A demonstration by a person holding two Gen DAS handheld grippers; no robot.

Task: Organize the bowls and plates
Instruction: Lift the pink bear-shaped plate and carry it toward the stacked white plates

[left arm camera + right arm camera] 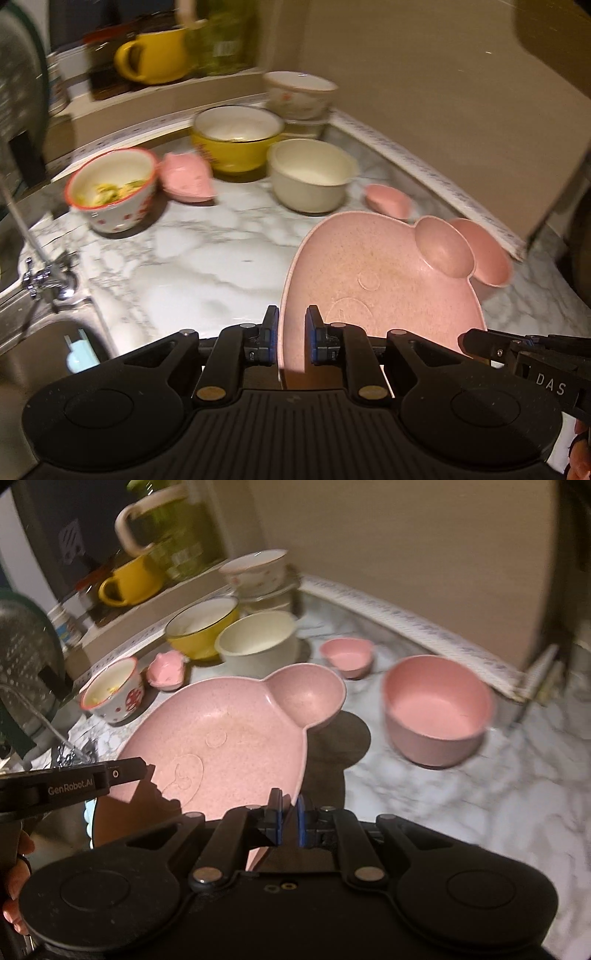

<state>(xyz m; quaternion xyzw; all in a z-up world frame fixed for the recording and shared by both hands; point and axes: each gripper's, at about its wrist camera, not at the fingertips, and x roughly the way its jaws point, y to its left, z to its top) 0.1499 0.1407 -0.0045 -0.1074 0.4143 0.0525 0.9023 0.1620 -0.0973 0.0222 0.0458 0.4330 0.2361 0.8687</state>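
Note:
A pink bear-shaped plate (pixel 369 280) with a round ear compartment is held above the marble counter by both grippers. My left gripper (pixel 291 328) is shut on the plate's near left rim. My right gripper (pixel 290 812) is shut on the plate's (pixel 229 738) near right rim. A pink bowl (pixel 439 709) stands on the counter to the right of the plate; in the left wrist view it (pixel 487 254) is half hidden behind the ear. Two small pink dishes (pixel 349 655) (pixel 166 670) lie further back.
A cream pot (pixel 310 177), a yellow pot (pixel 236 136), a red-rimmed bowl with food scraps (pixel 114 192) and stacked bowls (pixel 299 92) stand at the back. A yellow mug (pixel 155 55) sits on a ledge. A sink and tap (pixel 48 280) are at left. A wall (pixel 443 92) runs along the right.

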